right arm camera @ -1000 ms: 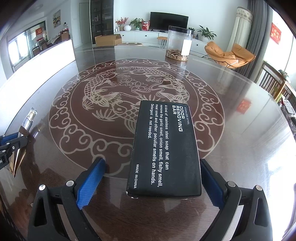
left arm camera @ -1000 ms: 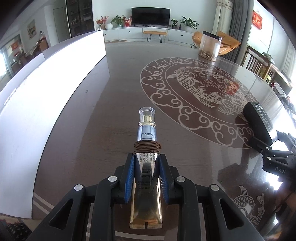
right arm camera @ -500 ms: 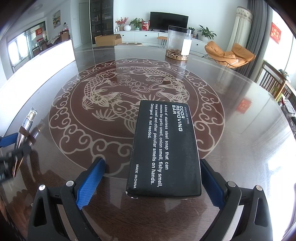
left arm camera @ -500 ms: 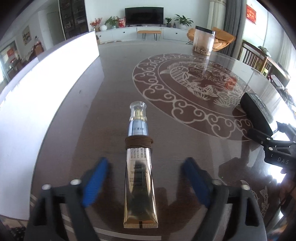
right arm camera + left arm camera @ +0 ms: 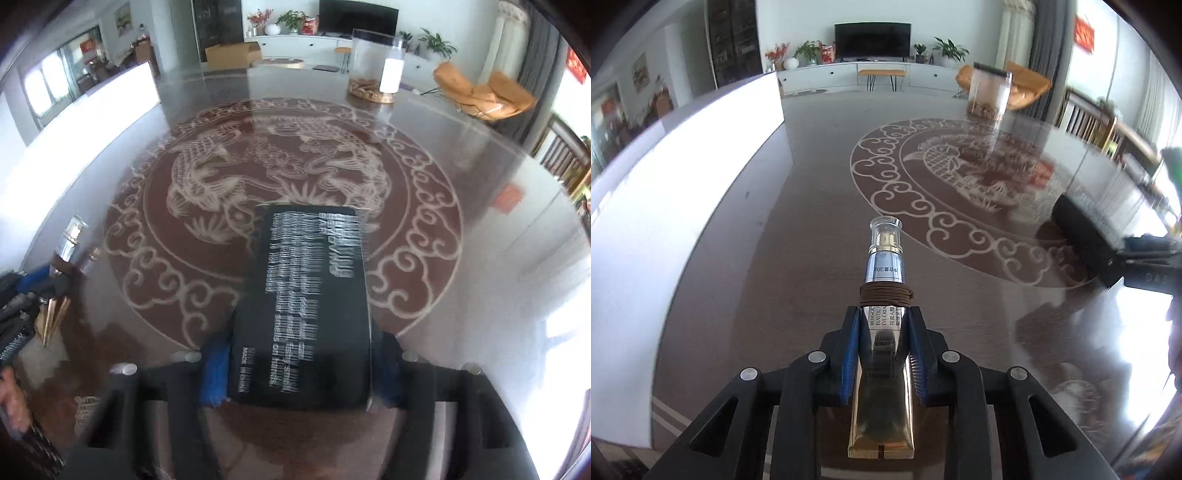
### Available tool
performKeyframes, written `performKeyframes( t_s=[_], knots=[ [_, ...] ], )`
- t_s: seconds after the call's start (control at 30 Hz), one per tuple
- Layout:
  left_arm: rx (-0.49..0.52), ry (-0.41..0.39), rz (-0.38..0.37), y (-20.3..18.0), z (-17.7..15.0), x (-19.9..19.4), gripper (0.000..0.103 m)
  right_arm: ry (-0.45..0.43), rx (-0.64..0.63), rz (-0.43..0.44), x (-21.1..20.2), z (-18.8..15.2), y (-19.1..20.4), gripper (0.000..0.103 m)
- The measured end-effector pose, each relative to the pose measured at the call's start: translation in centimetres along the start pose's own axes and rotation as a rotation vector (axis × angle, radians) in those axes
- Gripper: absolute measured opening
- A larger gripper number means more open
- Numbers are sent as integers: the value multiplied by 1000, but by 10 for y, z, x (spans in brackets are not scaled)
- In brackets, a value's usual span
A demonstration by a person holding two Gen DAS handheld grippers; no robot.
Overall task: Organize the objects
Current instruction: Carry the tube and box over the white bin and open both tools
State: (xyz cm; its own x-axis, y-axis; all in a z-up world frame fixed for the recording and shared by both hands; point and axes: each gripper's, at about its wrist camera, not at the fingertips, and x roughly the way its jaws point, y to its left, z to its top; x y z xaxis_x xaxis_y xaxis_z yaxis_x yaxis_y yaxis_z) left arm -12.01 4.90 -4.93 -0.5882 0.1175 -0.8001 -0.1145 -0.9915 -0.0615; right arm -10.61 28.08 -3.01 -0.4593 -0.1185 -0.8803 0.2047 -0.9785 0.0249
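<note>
**Both grippers loaded, nothing placed yet**

Left wrist view: you are holding the gold squeeze tube with the silver pump neck and clear cap (image 5: pixel 884 332) in the left gripper (image 5: pixel 883 347), whose blue pads are clamped on the tube's body just below the brown cord wound round it. The cap is pointing away from you over the dark glossy table with the pale dragon medallion (image 5: pixel 820 206). Whether the tube is lifted or resting on the top, I cannot tell. To the left, a white raised panel (image 5: pixel 683 177) is bounding the table; ahead, the surface is lying bare as far as the clear cylindrical jar (image 5: pixel 989 92) at the far right.

Right wrist view: you are gripping the flat black box with white lettering (image 5: pixel 306 306) in the right gripper (image 5: pixel 301 369), the blue pads pressing its near end on both sides. The frame is blurred, which suggests movement.

As I judge it, both objects are picked and neither is set down, so the arranging is all left. The medallion's middle is offering the widest room; keep well apart from the jar and the white panel.
</note>
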Motion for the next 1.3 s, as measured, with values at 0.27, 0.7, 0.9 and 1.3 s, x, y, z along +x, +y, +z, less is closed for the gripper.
performKeyframes(
  t_s=[0.27,0.7,0.9,1.3],
  knots=[
    [-170,-213,-109,48,12,-90,25,-104,0,86,-62,17,29,58],
    [-381,-213,176,264,61,-146,25,-220,-222,467,-93,133,271,59],
    [-464,-43,274,330,48,-103,26,-72,-332,533,-43,149,400,60],
    [-412,-109,478,305,54,-159,102,-78,-434,413,-66,153,416,89]
  ],
)
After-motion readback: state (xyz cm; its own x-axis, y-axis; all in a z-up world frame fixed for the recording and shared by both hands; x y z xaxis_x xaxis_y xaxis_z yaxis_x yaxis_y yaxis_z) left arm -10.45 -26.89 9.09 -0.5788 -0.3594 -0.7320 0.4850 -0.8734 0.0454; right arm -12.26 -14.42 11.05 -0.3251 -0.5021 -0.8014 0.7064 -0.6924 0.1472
